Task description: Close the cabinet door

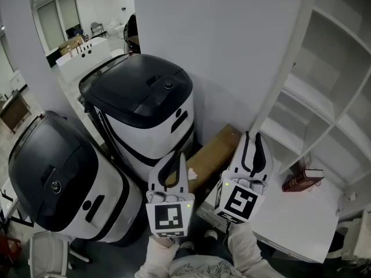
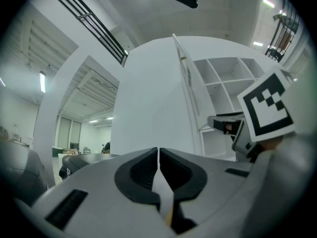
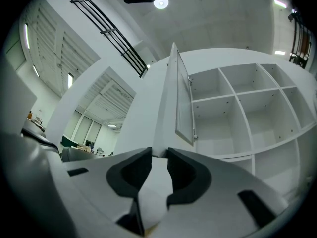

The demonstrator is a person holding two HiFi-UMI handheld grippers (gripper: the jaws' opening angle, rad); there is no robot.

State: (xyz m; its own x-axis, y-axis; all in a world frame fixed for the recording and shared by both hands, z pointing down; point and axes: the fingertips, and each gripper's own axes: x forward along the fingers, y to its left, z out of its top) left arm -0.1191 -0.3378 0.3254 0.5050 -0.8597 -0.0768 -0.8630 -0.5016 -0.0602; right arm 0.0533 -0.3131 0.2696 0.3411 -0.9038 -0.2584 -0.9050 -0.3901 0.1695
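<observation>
The left gripper, jaws pressed together on nothing, is held lower left of the cabinet door. The right gripper, jaws slightly apart and empty, points at that door's near edge, close by its lower end. The door stands swung out, edge-on, with open shelves to its right.
</observation>
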